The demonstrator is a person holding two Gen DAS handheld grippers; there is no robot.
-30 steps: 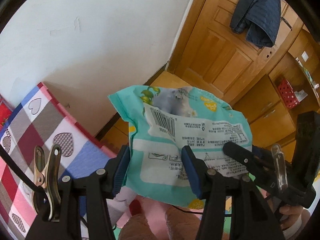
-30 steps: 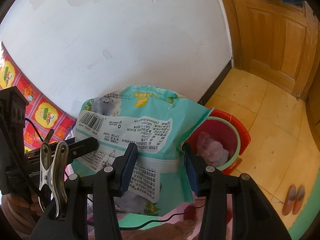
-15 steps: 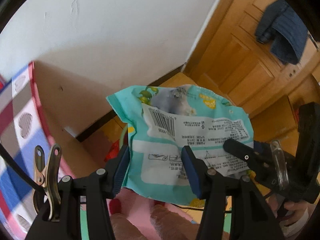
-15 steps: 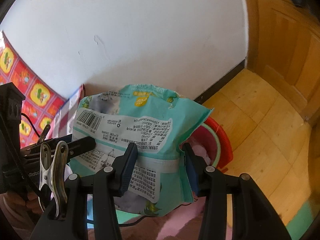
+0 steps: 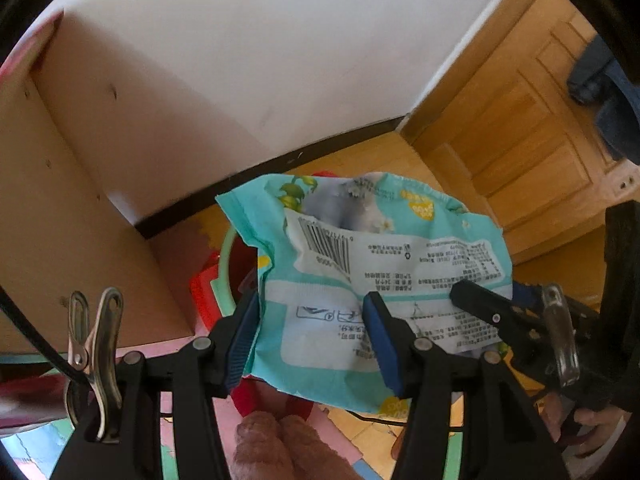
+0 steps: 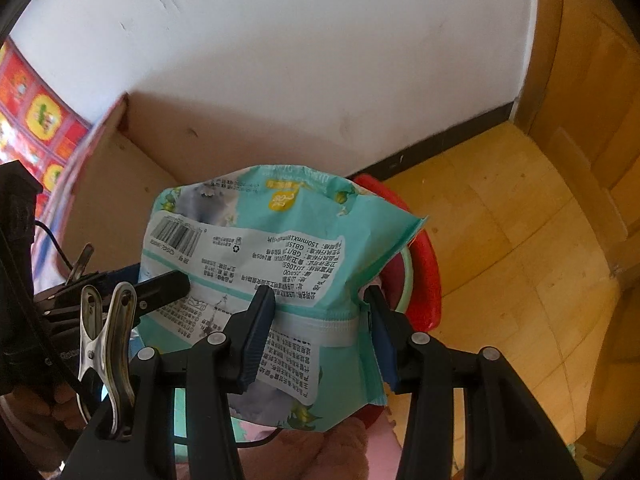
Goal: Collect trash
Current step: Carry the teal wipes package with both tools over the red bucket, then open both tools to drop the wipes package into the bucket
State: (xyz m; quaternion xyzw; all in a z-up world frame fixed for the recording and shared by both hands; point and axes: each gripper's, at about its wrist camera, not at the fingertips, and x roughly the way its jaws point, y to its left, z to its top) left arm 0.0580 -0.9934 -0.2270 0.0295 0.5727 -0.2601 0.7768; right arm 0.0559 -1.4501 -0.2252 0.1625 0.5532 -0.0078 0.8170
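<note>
Left wrist: packet (image 5: 360, 280) between both grippers.

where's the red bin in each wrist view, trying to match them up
Left wrist: red bin shows left of centre, mostly hidden behind the teal wipes pack.
Right wrist: red bin shows right of centre, curving out from behind the pack.
Shared landmark: the black baseboard along the white wall.

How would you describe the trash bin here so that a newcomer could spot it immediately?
Start at the white wall and follow its dark baseboard to the wooden floor. There stands the red bin, mostly hidden behind the teal wrapper both grippers hold. Its pale green inner rim marks it out.
</note>
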